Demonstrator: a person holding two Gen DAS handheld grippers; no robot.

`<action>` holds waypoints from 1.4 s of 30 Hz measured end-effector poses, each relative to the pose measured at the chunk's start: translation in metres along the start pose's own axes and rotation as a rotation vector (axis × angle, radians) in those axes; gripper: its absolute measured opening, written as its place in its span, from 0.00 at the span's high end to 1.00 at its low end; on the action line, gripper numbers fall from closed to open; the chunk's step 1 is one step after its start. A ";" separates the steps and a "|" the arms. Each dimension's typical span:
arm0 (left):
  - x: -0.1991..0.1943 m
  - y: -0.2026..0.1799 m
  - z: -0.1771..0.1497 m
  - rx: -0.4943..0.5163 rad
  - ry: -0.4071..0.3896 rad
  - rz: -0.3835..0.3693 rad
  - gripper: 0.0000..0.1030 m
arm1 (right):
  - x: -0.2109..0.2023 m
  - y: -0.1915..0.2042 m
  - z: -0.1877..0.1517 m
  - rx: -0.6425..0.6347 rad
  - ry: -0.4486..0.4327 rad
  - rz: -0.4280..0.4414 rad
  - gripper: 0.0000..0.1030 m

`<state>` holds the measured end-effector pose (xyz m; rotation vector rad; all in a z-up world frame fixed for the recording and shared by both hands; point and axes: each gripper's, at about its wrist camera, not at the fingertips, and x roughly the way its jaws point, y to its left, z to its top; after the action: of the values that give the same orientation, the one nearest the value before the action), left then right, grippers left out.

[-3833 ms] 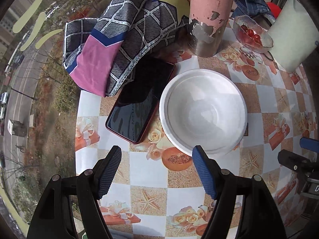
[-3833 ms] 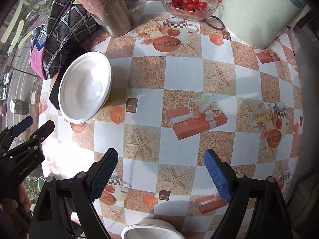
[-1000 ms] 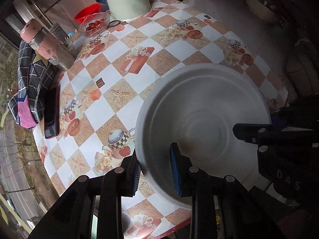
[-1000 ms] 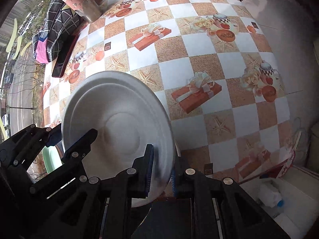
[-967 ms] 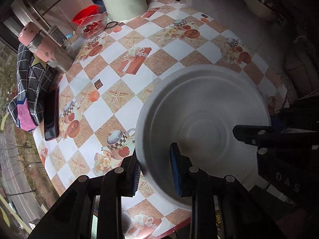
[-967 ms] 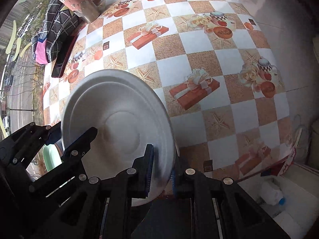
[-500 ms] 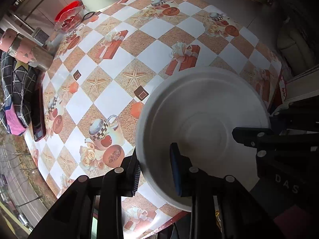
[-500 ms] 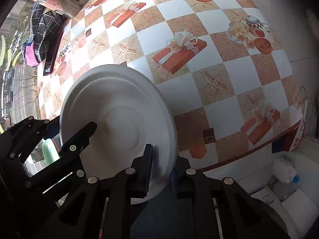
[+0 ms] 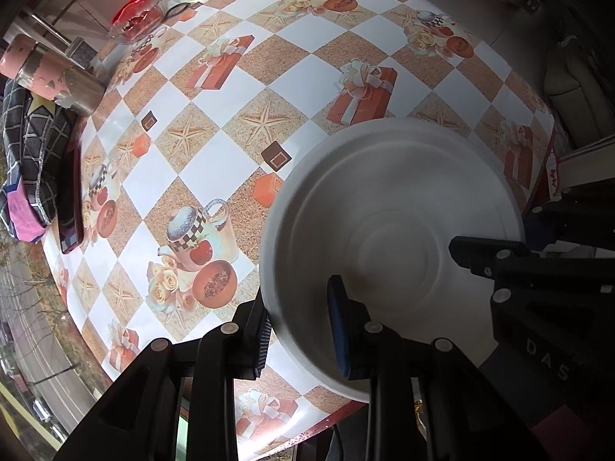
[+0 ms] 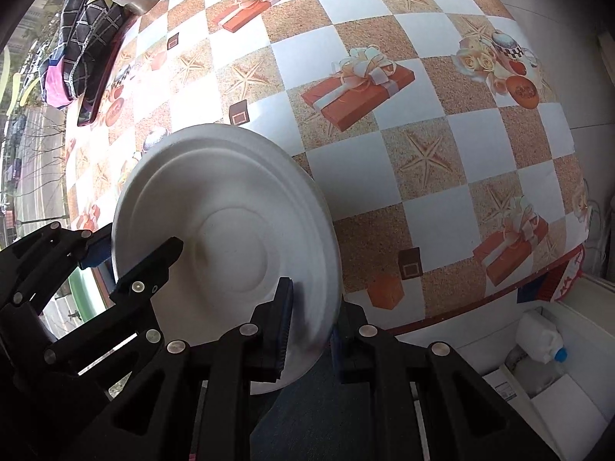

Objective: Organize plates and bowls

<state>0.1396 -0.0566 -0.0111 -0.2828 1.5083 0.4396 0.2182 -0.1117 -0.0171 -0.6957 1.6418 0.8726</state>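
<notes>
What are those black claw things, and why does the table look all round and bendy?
Those black claws are grabbing tools. A person holds one in each hand, and each tool has two fingers and a small camera looking along them. The camera lens bends everything, so the flat table looks round.

One picture comes from the left gripper. Its fingers are pinching the rim of a white bowl, lifted above the table edge. The other picture comes from the right gripper, which pinches the rim of a white plate the same way. Each camera also sees the other tool poking in from the side.

On the checkered tablecloth far away are a pink and silver flask, a glass bowl of red fruit, a dark phone and a folded cloth.
</notes>
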 end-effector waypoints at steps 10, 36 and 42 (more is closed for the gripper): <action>0.008 0.003 -0.002 -0.025 0.013 -0.001 0.72 | 0.008 0.003 0.000 -0.020 -0.005 -0.021 0.82; -0.057 0.001 -0.034 0.091 -0.121 -0.005 0.22 | -0.024 -0.007 0.002 -0.030 -0.142 -0.043 0.00; -0.055 -0.006 -0.038 0.146 -0.114 0.044 0.22 | -0.010 -0.004 -0.006 -0.033 -0.080 -0.043 0.00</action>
<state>0.1081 -0.0844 0.0412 -0.1079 1.4295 0.3720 0.2205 -0.1187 -0.0077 -0.7076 1.5390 0.8873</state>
